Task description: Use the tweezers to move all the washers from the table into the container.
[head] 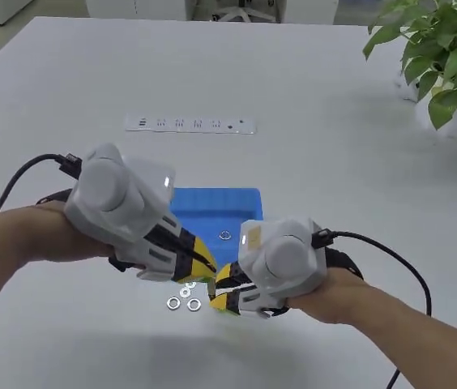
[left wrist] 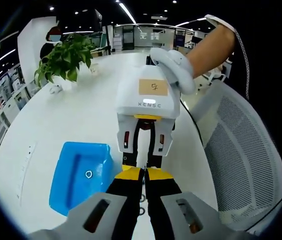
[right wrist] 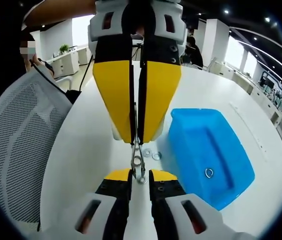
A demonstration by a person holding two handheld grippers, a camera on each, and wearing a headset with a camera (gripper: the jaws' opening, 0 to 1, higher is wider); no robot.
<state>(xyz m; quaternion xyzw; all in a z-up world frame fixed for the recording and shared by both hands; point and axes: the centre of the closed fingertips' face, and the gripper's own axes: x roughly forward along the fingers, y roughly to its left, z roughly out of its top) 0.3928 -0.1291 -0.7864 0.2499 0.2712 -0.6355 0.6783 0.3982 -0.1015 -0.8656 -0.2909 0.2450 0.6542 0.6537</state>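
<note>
Clamping the tweezers (right wrist: 139,150), the left gripper (right wrist: 136,141) holds their tips among the loose washers (right wrist: 156,156) on the table (head: 334,146), just beside the blue container (right wrist: 221,145). The right gripper (right wrist: 141,173) flanks those tips; squeezing or not, I cannot tell. Pickup stage, seemingly; next, pinch one washer and lift.

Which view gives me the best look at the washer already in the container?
Right gripper view: the washer lies largest and unobstructed in the container. Head view shows it tiny; left gripper view shows it small, left of the jaws.
</note>
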